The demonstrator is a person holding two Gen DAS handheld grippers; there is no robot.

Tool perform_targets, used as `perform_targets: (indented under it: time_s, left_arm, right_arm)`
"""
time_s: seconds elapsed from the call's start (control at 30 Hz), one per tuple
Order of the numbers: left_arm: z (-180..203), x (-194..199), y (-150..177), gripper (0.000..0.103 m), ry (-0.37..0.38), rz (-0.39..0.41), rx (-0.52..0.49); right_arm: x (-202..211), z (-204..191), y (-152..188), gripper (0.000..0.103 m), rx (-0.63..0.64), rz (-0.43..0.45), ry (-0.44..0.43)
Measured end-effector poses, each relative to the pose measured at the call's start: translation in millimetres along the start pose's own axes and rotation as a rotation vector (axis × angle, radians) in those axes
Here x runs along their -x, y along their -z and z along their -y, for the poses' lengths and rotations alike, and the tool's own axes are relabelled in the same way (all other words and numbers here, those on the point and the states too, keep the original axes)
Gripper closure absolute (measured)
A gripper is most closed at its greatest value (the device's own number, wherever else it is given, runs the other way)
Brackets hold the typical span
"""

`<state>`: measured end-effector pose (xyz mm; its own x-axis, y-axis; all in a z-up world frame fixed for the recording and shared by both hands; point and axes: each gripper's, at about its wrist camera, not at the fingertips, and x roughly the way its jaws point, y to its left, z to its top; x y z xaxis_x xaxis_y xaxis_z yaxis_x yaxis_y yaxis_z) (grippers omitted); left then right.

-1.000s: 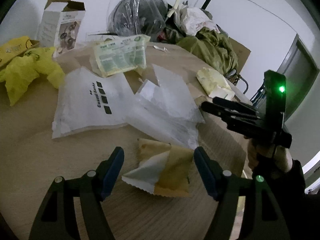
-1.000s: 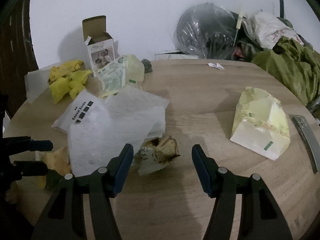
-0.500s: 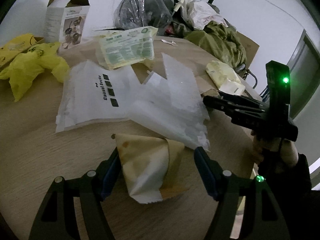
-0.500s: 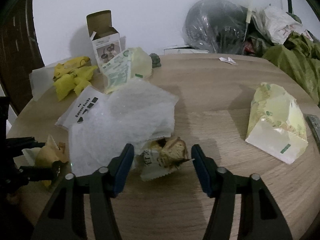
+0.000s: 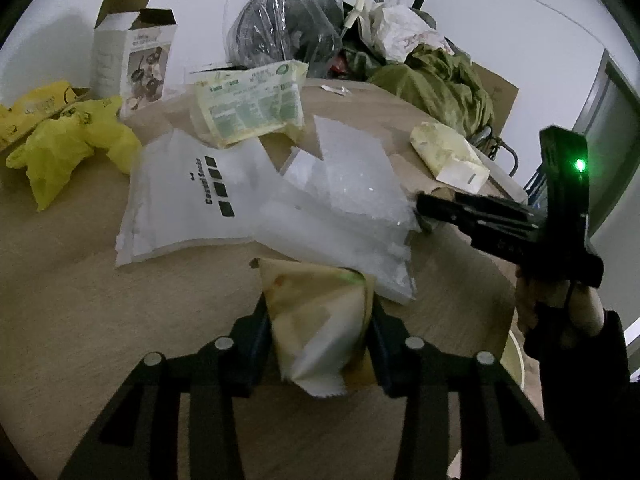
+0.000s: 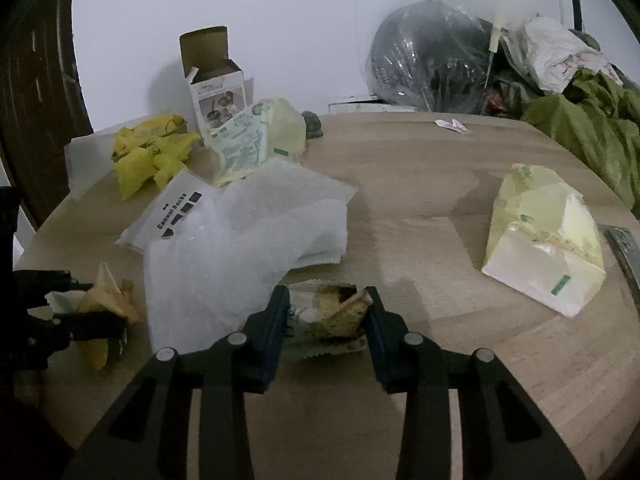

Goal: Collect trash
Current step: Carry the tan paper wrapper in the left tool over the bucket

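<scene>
1. Left wrist view: the left gripper (image 5: 318, 320) is closing on a tan paper wrapper (image 5: 316, 312) at 6 o'clock. The fingers (image 5: 256, 332) already press both its sides, and its far tip stands up off the counter (image 5: 60, 300), probably so it lifts clear. Bubble wrap (image 5: 344, 200) lies just beyond at 12 o'clock, a white printed bag (image 5: 192, 200) at 10, yellow bags (image 5: 60, 148) far at 9. The right gripper (image 5: 424, 206) reaches in from 3 o'clock.

2. Right wrist view: the right gripper (image 6: 326, 312) is closing too – its fingers (image 6: 276, 320) pinch a crumpled snack wrapper (image 6: 332, 316). The bubble wrap (image 6: 240, 248) overlaps that wrapper's far-left edge and could drag along. A pale yellow packet (image 6: 548, 248) sits well apart at 2 o'clock – more trash to collect.
</scene>
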<state>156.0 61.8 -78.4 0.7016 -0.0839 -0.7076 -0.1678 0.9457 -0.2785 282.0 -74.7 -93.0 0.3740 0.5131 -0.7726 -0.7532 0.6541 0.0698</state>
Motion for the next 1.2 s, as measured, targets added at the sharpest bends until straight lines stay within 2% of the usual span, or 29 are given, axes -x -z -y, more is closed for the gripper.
perform_targets:
  time_s: [0.6,1.2]
  left_arm:
    - [13.2,18.9,2.8,0.061,-0.008,0.058,-0.039]
    - [29.4,35.3,16.1,0.061,0.035,0.086,-0.114]
  right_arm:
    - [36.6,-2.2,13.3,0.068,-0.003,0.050,0.016]
    - [72.5,-21.4,27.2,0.068,-0.004,0.099,0.043]
